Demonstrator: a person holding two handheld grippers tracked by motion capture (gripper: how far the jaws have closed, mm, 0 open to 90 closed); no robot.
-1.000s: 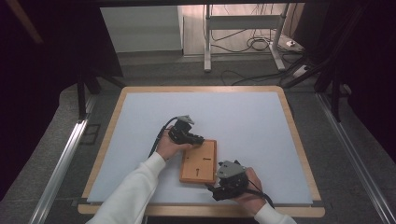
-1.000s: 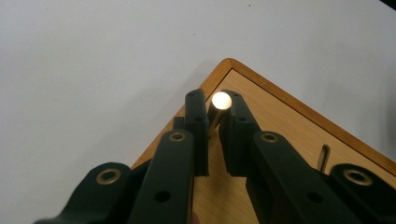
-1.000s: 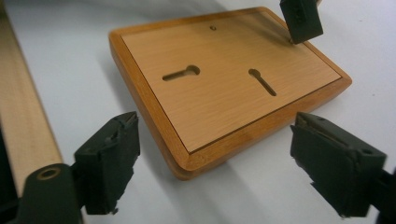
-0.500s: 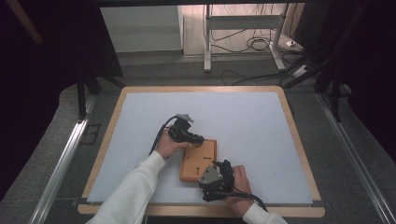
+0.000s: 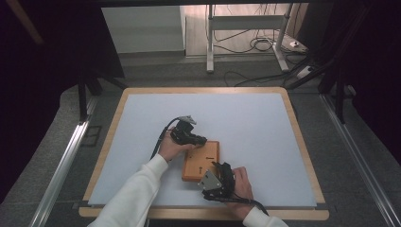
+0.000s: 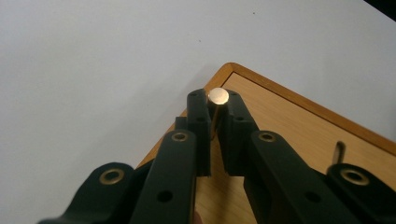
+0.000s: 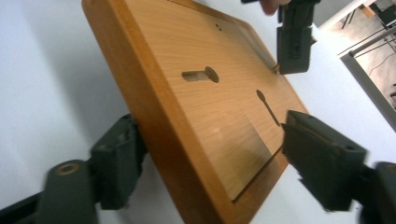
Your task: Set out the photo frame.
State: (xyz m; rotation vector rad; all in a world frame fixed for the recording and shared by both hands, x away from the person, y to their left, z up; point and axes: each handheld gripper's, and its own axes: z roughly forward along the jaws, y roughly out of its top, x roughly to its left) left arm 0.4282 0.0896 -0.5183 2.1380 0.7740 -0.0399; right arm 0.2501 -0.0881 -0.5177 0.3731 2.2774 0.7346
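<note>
A flat wooden board (image 5: 203, 158) lies on the white table top, with a keyhole slot (image 7: 201, 74), a thin slot and a shallow recess cut into it. My left gripper (image 5: 201, 140) stands over the board's far corner, shut on a small brass peg (image 6: 218, 95) with a round top. From the near side, my right gripper (image 5: 221, 168) straddles the board's near end. Its jaws have just been closing, and in the right gripper view both pads sit against the board (image 7: 210, 107). Farther off in that view my left gripper (image 7: 293, 51) holds the peg down at the board.
The white table top (image 5: 255, 123) has a wooden rim (image 5: 203, 90) all round. Metal rails run along both sides of the table. Table legs and cables stand on the floor beyond the far edge.
My right gripper has moved left along the near edge to the board's near end, and its jaws have narrowed around it. The left gripper and peg have stayed put.
</note>
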